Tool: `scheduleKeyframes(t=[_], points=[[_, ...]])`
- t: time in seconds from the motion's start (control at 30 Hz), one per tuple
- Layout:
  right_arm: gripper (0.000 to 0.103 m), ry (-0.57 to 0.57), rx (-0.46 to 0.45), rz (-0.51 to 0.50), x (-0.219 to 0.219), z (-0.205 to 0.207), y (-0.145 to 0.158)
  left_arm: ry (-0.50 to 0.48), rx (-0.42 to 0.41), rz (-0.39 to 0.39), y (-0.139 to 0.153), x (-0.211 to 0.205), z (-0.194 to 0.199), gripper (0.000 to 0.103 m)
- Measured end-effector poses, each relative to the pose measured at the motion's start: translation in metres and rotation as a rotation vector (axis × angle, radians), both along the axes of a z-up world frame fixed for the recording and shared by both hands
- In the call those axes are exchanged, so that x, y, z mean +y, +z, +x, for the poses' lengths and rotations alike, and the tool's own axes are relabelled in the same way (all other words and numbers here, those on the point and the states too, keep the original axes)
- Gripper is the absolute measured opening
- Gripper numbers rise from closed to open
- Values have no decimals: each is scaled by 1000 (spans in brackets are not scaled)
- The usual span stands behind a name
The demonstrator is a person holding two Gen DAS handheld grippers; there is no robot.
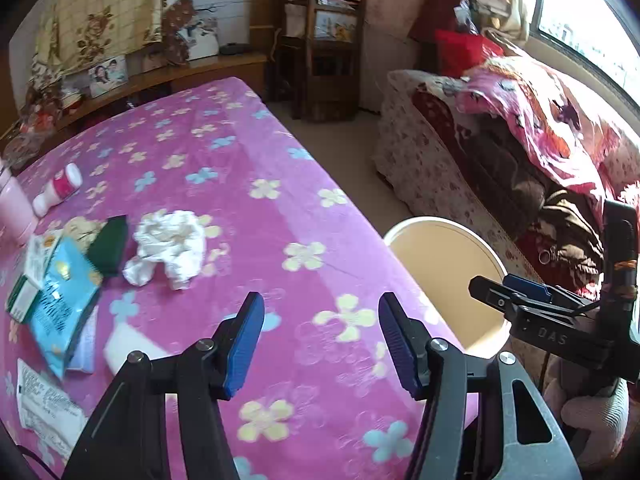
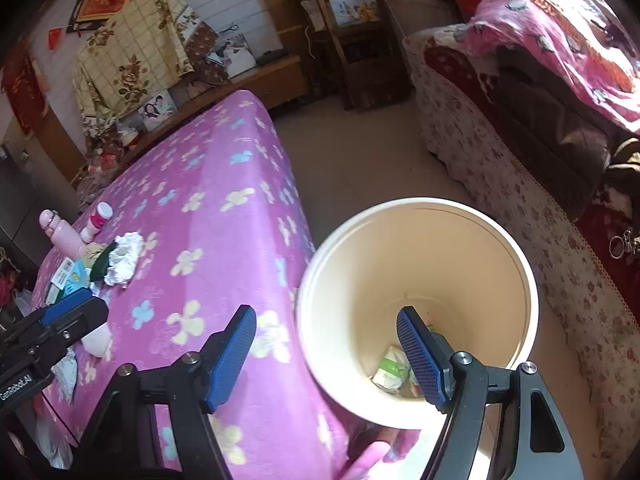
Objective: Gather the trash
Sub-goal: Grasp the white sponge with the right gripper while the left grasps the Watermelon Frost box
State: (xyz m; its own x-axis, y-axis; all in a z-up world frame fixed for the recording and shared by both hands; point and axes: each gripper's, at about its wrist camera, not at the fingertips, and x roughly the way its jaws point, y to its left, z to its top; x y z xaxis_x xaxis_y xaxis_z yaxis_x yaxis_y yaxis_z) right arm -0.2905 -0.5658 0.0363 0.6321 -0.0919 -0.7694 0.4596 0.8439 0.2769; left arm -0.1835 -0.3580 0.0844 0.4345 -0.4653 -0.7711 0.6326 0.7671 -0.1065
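A pink bottle [image 2: 60, 232] stands on the flowered purple blanket [image 1: 248, 152].

A bed [image 1: 248, 216] under a pink flowered blanket is carrying the litter, all of it sitting toward its left edge. A crumpled white tissue [image 1: 170, 246] is lying nearest the middle, touching a dark green packet [image 1: 109, 246]. A blue wrapper [image 1: 64, 300] is overlapping white papers [image 1: 44, 408]. A small white-and-pink bottle [image 1: 58, 188] is lying farther back.
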Motion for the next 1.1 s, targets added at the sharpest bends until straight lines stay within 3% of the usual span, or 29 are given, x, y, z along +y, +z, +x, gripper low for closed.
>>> scheduleKeyframes(t=[0.3,0.7,1.1], points=[[76,125,-38,-12,63,27,20,111,2,-13,7,67,16,61],[76,323,-47,10,156,83,20,356,7,-12,16,175,60,62],[76,456,-38,-27,213,115,21,465,25,-7,12,230,88,62]])
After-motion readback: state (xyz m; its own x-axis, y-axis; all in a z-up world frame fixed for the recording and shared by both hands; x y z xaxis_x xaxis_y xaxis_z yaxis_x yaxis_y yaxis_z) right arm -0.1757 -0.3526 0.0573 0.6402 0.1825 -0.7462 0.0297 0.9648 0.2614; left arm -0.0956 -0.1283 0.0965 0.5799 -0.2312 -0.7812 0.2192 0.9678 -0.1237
